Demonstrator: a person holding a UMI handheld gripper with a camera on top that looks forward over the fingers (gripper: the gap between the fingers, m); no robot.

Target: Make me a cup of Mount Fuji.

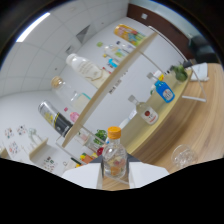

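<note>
Hand-held gripper [116, 176]: both pale fingers pressed against a clear bottle, holding it upright.
Clear bottle [114, 157]: orange cap, between the fingers.
Desk [200, 125]: wooden; blue-labelled bottle [164, 90], red-labelled bottle [146, 113], clear glass [183, 155] stand on it.
Shelf [107, 82]: wall-mounted, carrying assorted bottles.

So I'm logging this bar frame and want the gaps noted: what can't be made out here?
- Gripper: fingertips cut off by the dark lower edge; grip on the clear orange-capped bottle unclear.
- Bottle's base: hidden between the fingers.
- Labels on the blue bottle and red-labelled clear bottle: too small to read.
- Clear glass: contents indistinct.
</note>
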